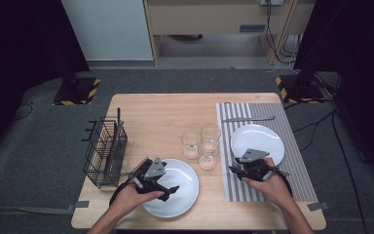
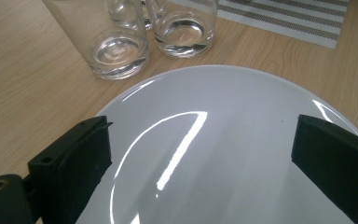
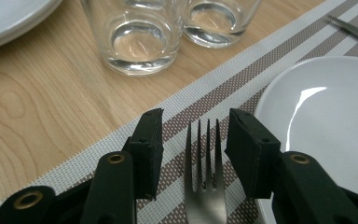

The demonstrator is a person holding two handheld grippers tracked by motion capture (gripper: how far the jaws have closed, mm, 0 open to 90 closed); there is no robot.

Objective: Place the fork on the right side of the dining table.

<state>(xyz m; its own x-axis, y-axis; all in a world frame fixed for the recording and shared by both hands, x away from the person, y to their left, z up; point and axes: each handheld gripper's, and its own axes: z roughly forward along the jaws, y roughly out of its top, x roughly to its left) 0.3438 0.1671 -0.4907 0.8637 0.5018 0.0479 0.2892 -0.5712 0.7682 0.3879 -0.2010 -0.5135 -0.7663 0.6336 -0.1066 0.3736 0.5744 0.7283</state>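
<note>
A silver fork (image 3: 206,186) lies on the striped placemat (image 3: 242,70), tines pointing away, just left of a white plate (image 3: 326,121). My right gripper (image 3: 196,119) stands open around the fork, one jaw on each side with a gap to the metal. In the high view the right gripper (image 1: 236,170) sits at the placemat's (image 1: 292,146) left edge beside that plate (image 1: 258,139). My left gripper (image 2: 203,126) is wide open and hovers above a second white plate (image 2: 242,140), with nothing between its jaws. From above, the left gripper (image 1: 169,191) is over this plate (image 1: 182,195) near the table's front edge.
Three empty glasses (image 1: 202,144) stand clustered in the middle of the table, between the two plates. A black wire basket (image 1: 106,153) stands at the left edge. A knife (image 1: 248,118) lies across the far end of the placemat.
</note>
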